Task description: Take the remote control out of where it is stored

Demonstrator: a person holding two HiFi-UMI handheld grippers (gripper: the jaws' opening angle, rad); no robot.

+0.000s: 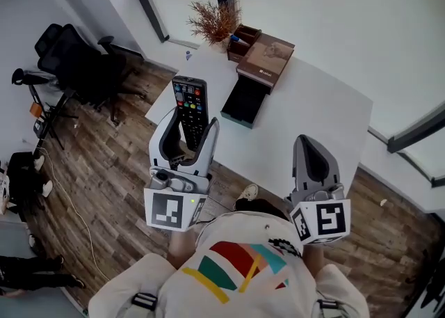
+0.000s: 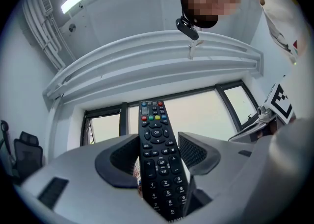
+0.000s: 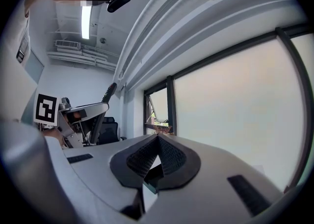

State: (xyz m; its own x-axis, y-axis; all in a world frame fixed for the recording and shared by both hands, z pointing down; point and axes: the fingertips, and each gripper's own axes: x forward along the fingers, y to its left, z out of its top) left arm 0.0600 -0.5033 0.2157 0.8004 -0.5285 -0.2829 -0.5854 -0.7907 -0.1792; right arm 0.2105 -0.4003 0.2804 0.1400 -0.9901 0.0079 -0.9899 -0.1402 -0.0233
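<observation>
Over on the left, the left gripper (image 1: 191,129) has the remote control (image 1: 190,104). The jaws are clamped on its lower end, one pad on each long edge. In the left gripper view the remote control (image 2: 158,154) stands up between the pads with its button face toward the camera and its coloured keys at the far tip. Gripping low and by the edges leaves the keys unpressed and most of the body sticking out clear. It's in the air above the near left corner of the white table (image 1: 327,115), well apart from where it was kept.

Moving to the middle, there's the storage: a brown box (image 1: 268,59) with its dark drawer (image 1: 245,101) pulled open toward the person. It shows only a dark interior from here, so the take-out looks as good as done. A dried plant (image 1: 215,21) sits just behind the box.

On the right, the right gripper (image 1: 314,156) hangs over the table's near edge with its pads pressed together at the tips, clasping nothing. It looks parked out of the way, perhaps ready for that open drawer.
</observation>
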